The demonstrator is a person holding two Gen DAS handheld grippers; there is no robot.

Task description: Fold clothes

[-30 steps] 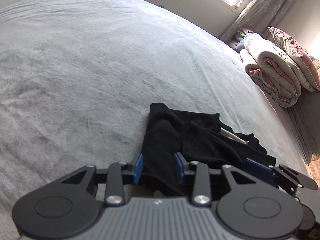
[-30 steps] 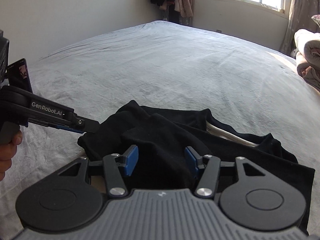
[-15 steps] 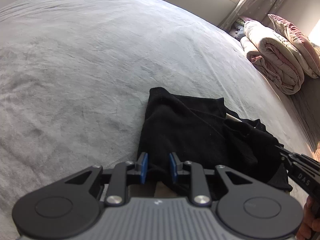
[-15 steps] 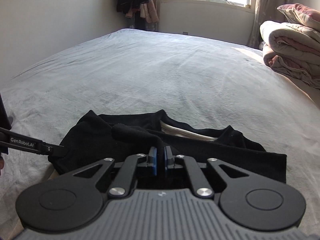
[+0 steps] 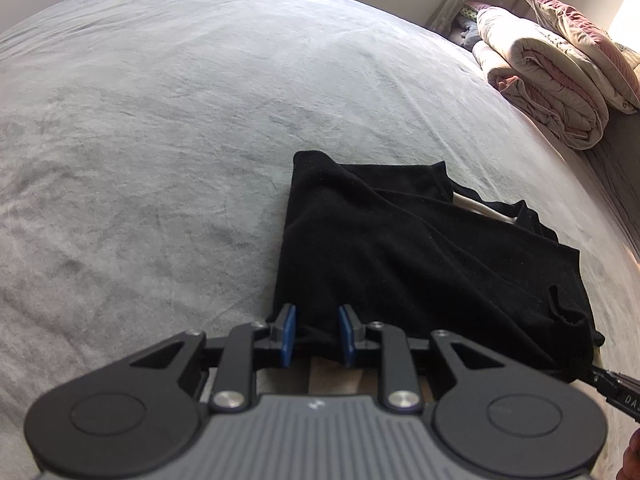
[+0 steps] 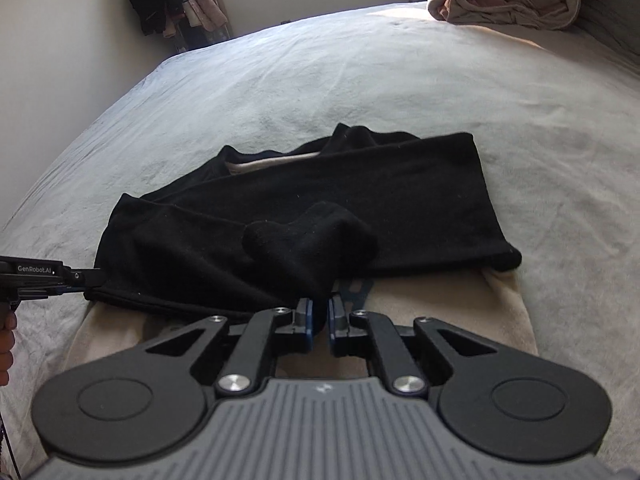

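Both hand-held grippers, left (image 5: 317,334) and right (image 6: 319,322), pinch the black garment (image 6: 320,208) on the grey bed (image 5: 160,120), a rolled quilt (image 5: 548,88) lying well apart.

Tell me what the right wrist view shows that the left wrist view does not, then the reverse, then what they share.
Only the right wrist view: dark clothes hanging by the far wall, and the right claw shut on a bunch of the black garment. Only the left wrist view: the left claw gripping the garment's near edge, and a pink pillow on the rolled quilt. Both: garment, grey bed, quilt.
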